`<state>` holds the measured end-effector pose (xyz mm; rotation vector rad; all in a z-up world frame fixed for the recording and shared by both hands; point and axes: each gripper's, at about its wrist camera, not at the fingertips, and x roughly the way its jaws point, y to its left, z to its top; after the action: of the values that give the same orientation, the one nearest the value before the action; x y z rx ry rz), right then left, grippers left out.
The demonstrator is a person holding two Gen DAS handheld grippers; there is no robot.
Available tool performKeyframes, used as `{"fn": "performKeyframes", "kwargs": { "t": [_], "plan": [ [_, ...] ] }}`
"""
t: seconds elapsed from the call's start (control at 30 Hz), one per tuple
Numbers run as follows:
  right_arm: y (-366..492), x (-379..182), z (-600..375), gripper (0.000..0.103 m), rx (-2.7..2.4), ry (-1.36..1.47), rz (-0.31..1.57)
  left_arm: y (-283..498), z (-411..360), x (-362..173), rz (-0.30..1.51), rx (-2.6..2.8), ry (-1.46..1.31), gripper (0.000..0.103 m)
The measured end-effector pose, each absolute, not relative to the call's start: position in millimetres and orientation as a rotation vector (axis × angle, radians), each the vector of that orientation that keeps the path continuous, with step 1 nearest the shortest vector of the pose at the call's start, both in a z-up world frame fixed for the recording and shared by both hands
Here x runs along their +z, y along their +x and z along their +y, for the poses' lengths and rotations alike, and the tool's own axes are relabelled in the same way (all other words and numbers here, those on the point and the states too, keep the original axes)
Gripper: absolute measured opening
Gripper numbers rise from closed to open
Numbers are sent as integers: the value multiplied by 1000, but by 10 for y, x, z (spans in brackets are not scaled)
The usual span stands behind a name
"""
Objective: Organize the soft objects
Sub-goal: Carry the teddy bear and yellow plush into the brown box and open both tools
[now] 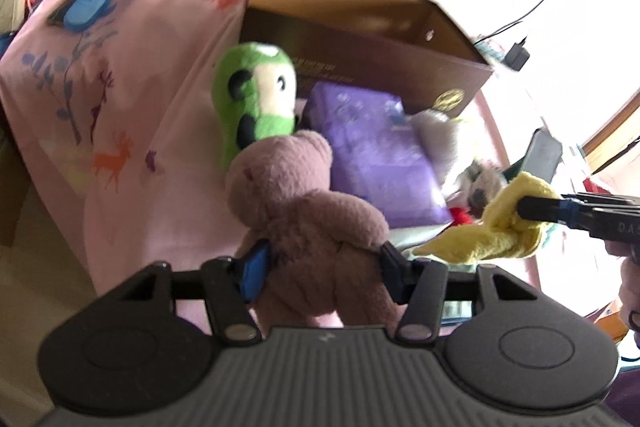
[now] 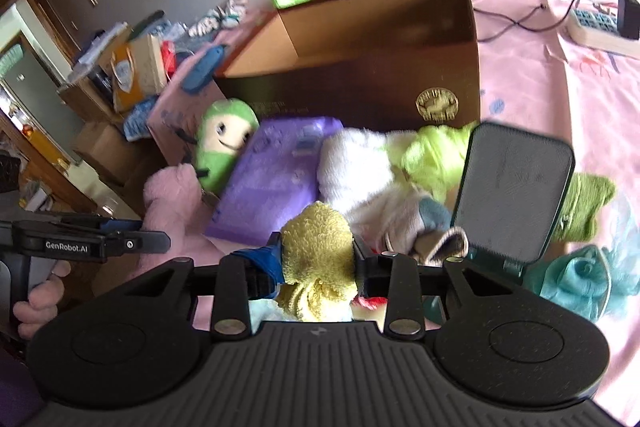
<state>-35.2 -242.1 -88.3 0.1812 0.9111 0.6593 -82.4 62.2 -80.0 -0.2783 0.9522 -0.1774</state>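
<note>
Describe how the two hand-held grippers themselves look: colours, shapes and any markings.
Both grippers are black, with a ribbed grey body, two round discs and hinged link bars with silver pivots. The left gripper has one blue finger pad. The right gripper also shows blue. White "GenRobot.AI" lettering marks the left gripper's side.

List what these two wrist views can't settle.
- Brown box interior: its front wall hides the floor in both views.
- Pink teddy bear: face turned away in left wrist view; left tongs cover its waist.
- Yellow cloth: lower end hidden behind the right tongs body.
- Purple package: print blurred, unreadable.
</note>
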Motion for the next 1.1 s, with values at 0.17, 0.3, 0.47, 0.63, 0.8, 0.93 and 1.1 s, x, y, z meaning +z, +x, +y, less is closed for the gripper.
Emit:
{"fn": "performKeyframes", "kwargs": {
  "t": [0.17,0.3,0.47,0.63,0.8,0.93,1.1],
  "plan": [
    [-233,-578,-2477,17,664,232,828,-845,649,-443,848,-252,-267,56],
    [-62,-314,-2476,17,660,283,736,-677,654,-108,740,-308,-260,56],
    [249,-48,-2419,17,604,349,651,-261,645,187,644,-339,-210,56],
    [640,13,-2180,17,480,312,635,350,613,235,630,-343,-125,56],
    [1079,-152,-1962,18,395,283,667,969,602,74,661,-317,-63,56],
    [1402,-417,-1785,18,331,282,729,1416,626,-133,706,-273,-28,56],
    [1716,-750,-1671,18,246,327,787,1851,592,-459,781,-214,-3,56]
  ]
}}
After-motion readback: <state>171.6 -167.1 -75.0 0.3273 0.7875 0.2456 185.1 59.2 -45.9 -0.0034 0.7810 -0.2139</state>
